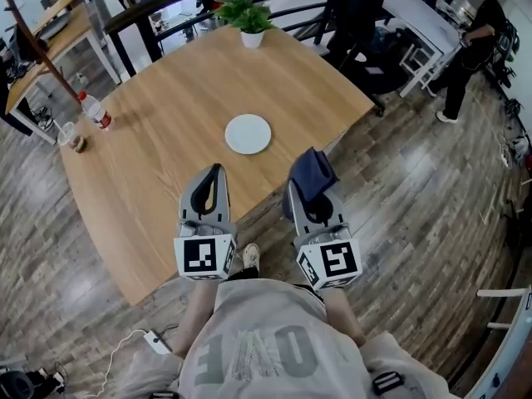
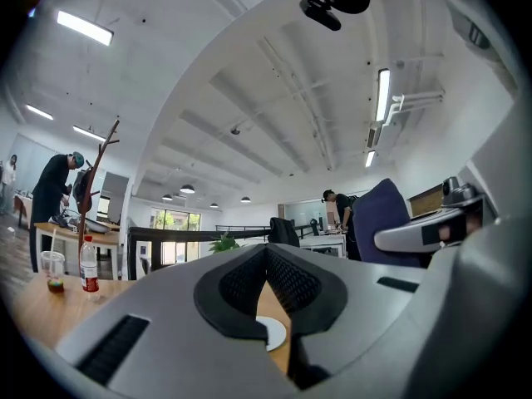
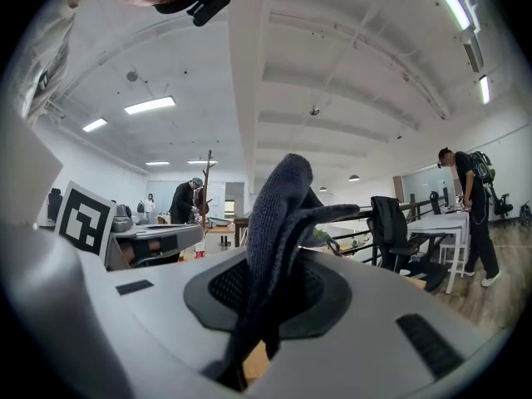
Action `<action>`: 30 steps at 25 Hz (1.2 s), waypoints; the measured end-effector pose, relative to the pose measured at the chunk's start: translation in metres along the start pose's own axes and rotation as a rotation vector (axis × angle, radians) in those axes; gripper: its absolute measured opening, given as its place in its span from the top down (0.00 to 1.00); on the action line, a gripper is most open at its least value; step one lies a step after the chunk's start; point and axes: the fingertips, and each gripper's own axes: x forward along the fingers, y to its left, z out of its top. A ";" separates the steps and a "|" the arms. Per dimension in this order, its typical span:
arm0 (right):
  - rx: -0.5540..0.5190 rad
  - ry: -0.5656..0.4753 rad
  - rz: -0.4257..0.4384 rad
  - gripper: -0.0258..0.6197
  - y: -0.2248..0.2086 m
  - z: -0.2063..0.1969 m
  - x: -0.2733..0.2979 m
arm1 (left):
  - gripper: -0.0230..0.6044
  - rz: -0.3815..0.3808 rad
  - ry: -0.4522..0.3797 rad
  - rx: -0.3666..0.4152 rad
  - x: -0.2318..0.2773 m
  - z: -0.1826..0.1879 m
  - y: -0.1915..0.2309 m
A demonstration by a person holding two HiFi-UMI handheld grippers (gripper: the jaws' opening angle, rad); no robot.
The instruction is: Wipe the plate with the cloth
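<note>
Wood table [image 1: 158, 148] in an office bears a white plate [image 1: 248, 134]; left gripper [image 1: 216, 173] closed empty, right gripper [image 1: 312, 196] clamps the cloth [image 1: 312, 169].

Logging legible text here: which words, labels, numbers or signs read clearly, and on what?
Shirt: large letters, maybe "OVE", creased and uncertain.
Bottle label: too small to read.
Left marker cube and right marker cube: coded patterns only, no words.
</note>
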 end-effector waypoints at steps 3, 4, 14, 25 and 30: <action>0.002 0.031 -0.007 0.86 -0.010 -0.006 0.023 | 0.96 -0.007 0.013 0.009 0.020 -0.007 0.009; 0.000 0.046 -0.013 0.86 -0.013 -0.008 0.031 | 0.96 -0.003 0.024 0.006 0.028 -0.011 0.014; -0.007 0.124 0.046 0.86 -0.050 -0.022 0.098 | 0.96 0.079 0.143 -0.020 0.097 -0.054 0.045; 0.018 0.158 0.306 0.86 -0.060 -0.044 0.180 | 0.96 0.284 0.301 -0.002 0.126 -0.097 0.092; 0.010 0.168 0.364 0.86 -0.080 -0.053 0.195 | 0.96 0.362 0.333 0.006 0.133 -0.100 0.093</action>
